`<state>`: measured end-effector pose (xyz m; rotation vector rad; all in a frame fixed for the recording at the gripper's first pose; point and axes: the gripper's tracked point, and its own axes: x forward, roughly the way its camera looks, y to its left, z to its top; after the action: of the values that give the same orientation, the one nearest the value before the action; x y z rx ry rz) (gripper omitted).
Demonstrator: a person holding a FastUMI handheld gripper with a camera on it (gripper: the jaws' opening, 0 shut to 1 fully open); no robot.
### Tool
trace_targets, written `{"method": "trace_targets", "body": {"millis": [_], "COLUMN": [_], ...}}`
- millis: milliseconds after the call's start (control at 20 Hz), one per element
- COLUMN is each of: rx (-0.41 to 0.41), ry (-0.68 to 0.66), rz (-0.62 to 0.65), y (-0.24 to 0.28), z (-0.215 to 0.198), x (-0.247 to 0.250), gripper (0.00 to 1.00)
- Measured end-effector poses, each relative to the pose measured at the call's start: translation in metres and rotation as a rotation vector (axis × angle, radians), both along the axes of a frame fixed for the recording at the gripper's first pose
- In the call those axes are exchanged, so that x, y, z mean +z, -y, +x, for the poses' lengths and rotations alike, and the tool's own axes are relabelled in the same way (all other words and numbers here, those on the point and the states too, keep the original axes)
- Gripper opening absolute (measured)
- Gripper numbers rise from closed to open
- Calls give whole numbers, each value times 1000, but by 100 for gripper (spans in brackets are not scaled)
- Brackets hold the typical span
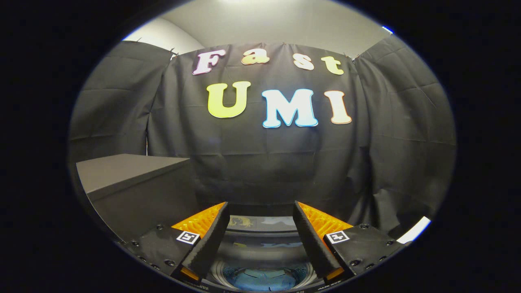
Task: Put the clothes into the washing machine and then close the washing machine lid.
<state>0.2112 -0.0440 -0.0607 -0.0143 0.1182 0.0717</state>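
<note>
Gripper view — claw spread empty above washing machine rim.

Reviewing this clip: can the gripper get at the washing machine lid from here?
Probably yes. The gripper is open and holds nothing, the glass lid lies just below between its fingers, and nothing stands between them.

Cloth-walled recording booth with washing machine, grey box.

Glossy, reflective washing machine lid, soft blue cloth under it, matt black box alongside.
</note>
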Motion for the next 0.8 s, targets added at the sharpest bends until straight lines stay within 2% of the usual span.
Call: {"method": "trace_targets", "body": {"millis": [400,800], "rx": [-30,-31], "ry": [-29,19], "rz": [26,22], "y": [6,3], "z": [-24,-58], "x": [-19,28], "gripper": [97,97]}}
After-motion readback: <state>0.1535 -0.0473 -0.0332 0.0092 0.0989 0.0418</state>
